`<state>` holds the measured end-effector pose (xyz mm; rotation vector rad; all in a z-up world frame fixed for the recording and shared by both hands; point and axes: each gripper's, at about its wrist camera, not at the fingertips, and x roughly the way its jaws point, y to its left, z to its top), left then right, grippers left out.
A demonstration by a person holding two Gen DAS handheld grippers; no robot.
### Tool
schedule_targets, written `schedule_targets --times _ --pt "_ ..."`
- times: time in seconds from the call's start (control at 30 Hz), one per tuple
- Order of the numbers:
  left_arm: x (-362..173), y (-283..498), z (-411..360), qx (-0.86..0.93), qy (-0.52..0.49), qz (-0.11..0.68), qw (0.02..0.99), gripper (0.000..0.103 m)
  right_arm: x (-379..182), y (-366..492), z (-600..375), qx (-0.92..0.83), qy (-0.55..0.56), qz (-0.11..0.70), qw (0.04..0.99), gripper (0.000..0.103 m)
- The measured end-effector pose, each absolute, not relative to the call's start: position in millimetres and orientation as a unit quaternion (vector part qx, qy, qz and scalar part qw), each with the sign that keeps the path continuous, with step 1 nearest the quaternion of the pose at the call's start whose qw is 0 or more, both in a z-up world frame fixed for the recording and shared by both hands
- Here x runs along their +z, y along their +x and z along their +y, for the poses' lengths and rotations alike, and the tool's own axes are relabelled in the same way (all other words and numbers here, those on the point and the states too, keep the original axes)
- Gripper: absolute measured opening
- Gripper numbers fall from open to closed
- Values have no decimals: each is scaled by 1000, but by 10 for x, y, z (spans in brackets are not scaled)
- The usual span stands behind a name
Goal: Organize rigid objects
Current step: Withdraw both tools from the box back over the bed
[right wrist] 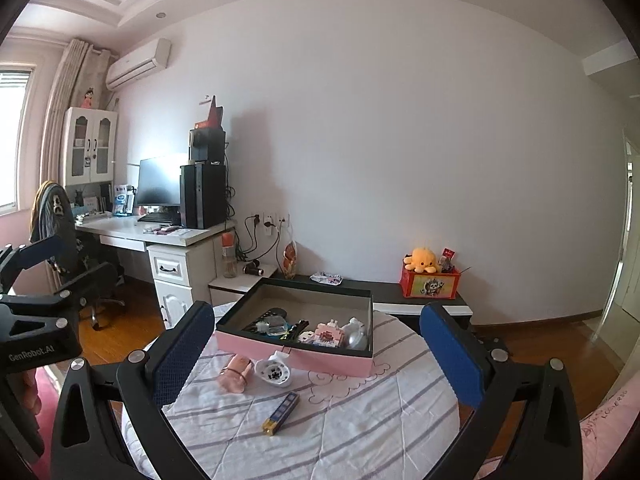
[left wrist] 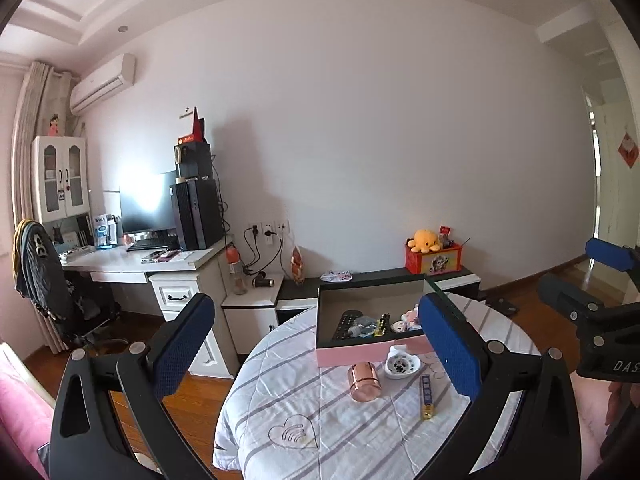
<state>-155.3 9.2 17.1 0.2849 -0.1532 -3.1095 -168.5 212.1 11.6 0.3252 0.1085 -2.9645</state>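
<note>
A pink box [left wrist: 352, 350] [right wrist: 320, 360] with a dark rim stands on a round table with a striped cloth [left wrist: 320, 420] [right wrist: 340, 432]. It holds a remote and several small toys. In front of it lie a rose-gold cup [left wrist: 363, 382] [right wrist: 235, 373] on its side, a white dish [left wrist: 402, 366] [right wrist: 273, 372] and a blue-yellow bar [left wrist: 426, 397] [right wrist: 281, 413]. My left gripper [left wrist: 316, 356] is open and empty, above the table's near side. My right gripper [right wrist: 316, 360] is open and empty, also short of the objects. Each gripper shows at the edge of the other's view.
A low dark shelf behind the table carries a red box with a yellow plush [left wrist: 434, 258] [right wrist: 430, 280]. A desk with monitor and computer tower [left wrist: 198, 214] [right wrist: 202, 196] and an office chair [left wrist: 44, 280] stand at the left. Wooden floor surrounds the table.
</note>
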Motion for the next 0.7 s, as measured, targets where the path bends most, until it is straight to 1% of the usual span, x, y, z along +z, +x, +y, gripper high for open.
schedule_targets --times 0.33,0.7 --pt "240 -1216 106 -996 74 -59 0 103 232 -1305 2064 -993 85 40 73 103" --pt "148 -1278 27 -994 91 -59 3 103 188 -1335 1998 -992 90 45 73 103"
